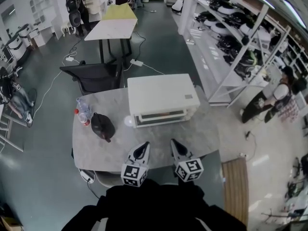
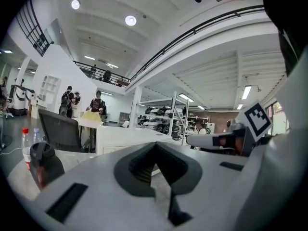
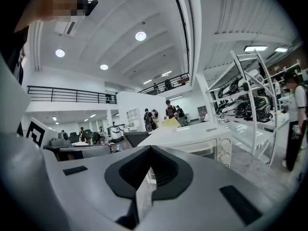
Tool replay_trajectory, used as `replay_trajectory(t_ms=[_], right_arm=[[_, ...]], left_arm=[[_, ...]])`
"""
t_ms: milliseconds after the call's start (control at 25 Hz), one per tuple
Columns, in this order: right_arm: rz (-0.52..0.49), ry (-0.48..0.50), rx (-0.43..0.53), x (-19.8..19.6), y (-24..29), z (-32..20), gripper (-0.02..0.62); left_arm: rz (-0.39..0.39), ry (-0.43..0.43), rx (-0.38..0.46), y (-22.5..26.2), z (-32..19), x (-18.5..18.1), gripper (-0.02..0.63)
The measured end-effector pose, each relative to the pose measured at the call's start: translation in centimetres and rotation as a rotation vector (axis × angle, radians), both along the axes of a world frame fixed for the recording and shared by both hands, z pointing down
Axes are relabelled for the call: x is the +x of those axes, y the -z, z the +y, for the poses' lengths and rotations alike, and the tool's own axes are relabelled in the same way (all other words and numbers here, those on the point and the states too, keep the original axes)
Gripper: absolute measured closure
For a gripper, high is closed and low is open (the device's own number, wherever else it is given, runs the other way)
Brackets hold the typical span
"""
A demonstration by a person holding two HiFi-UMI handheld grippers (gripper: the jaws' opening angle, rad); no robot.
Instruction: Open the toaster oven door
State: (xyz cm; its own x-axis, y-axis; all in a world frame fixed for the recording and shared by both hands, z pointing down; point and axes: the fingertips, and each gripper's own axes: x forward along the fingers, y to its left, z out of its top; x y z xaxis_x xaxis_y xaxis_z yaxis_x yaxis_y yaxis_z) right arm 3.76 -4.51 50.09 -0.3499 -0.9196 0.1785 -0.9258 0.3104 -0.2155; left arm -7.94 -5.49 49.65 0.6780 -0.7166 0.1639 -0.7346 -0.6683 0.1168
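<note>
Closest in, the left claw (image 1: pixel 142 148) is hovering over the near edge of the grey counter (image 1: pixel 96 150), its jaws pressed together and gripping nothing. Just beside it, the right claw (image 1: pixel 176 146) is hanging at about the same height, likewise closed up and carrying nothing. Over at the counter's left end a red-capped bottle (image 1: pixel 83 115) is standing next to a dark rounded object (image 1: pixel 102 126), both well clear of the work. The white toaster oven (image 1: pixel 161 94) is sitting toward the back and right of the counter, straight ahead of both claws and apart from them. Its door (image 1: pixel 159 116) is facing the person and looking fully closed. The door's long axis is running left to right across the line the claws are pointing along, and both tips are sitting within its width. Neither claw is looking clearly nearer, so I'd guess either could go forward to the door's top edge, opening first and then pulling back and down.
</note>
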Motion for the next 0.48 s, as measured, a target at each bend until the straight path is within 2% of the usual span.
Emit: replay_trajectory(t_ms=[480], right_arm=[[0.051,-0.009,-0.064,4.8,-1.6,-7.6,0.592]], left_arm=[[-0.032,0.150,-0.073,-1.6,-7.3,1.3,0.603]])
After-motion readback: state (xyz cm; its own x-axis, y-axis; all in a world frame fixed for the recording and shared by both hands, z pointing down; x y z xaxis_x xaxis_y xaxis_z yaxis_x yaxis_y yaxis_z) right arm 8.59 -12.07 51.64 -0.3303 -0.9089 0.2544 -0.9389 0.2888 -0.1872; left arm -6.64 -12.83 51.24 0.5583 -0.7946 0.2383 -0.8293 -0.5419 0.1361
